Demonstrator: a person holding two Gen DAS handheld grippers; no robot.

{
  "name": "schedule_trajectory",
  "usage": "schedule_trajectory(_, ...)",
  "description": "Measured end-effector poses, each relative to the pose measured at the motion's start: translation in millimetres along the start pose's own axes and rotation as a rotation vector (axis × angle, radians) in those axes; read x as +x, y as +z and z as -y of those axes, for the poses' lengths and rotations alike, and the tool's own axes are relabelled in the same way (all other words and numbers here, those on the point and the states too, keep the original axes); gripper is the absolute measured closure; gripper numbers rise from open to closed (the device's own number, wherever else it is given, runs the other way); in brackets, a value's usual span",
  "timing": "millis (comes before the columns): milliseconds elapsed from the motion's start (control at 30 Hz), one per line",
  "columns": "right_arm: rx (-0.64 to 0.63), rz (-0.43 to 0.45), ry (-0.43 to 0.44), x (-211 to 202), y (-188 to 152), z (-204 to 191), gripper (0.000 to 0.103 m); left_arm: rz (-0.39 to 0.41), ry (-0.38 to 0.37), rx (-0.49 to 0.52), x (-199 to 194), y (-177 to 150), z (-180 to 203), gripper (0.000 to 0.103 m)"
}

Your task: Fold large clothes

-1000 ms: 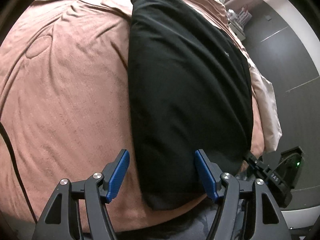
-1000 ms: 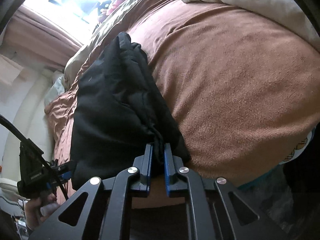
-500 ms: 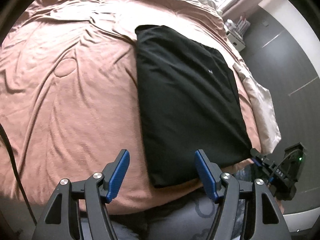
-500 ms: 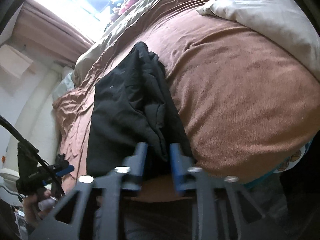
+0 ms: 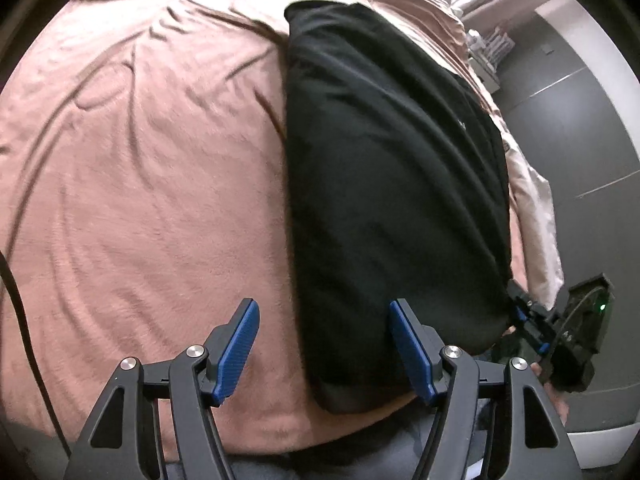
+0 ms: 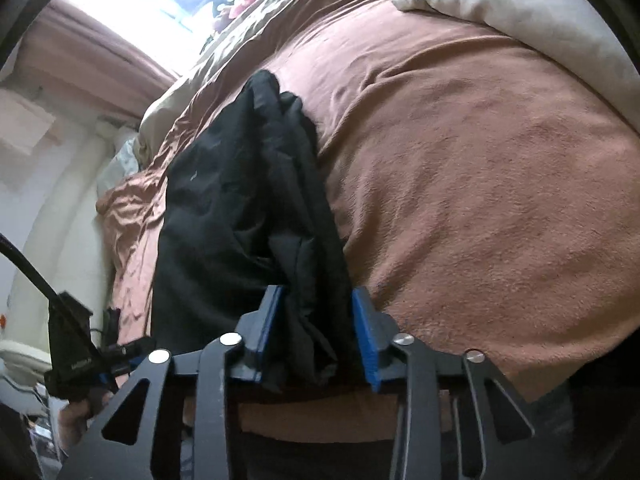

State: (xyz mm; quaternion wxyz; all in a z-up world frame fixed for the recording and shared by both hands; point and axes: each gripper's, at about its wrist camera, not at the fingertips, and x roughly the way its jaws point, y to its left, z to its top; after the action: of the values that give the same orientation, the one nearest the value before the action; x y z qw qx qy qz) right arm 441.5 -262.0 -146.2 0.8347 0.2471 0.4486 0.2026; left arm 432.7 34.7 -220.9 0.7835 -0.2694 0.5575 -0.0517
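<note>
Black cloth, a folded garment (image 5: 392, 184), lies flat on the brown blanket (image 5: 140, 200) that covers the bed, near the blanket's front edge. The left gripper (image 5: 324, 344) hovers over the garment's near left corner with its blue fingers (image 5: 238, 346) wide apart and nothing pinched. The right gripper (image 6: 316, 332) sits at the garment's near right corner; its fingers (image 6: 365, 340) are closing, with a bunched fold of the garment between them, not yet pressed. A pale duvet (image 6: 540, 12) lies beyond the blanket.

The black garment (image 5: 392, 184) lies folded flat on the pink bedspread (image 5: 140, 200), long axis six to twelve o'clock.
</note>
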Motion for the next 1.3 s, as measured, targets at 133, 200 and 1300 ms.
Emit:
schedule_trajectory(133,0.023,-0.005,0.036,3.7,-8.1,1.3,0.076,-0.013,-0.074,-0.013,7.6,1.6,-4.3,0.051)
schedule_trajectory(200,0.037,-0.013,0.051,6.2,-13.3,2.6,0.077,-0.022,-0.117,-0.036,11.1,0.7,-7.3,0.056)
schedule_trajectory(1300,-0.053,-0.019,0.088,35.5,52.3,-37.7,0.033,0.075,-0.074,0.001,-28.5,63.4,-26.5,0.036)
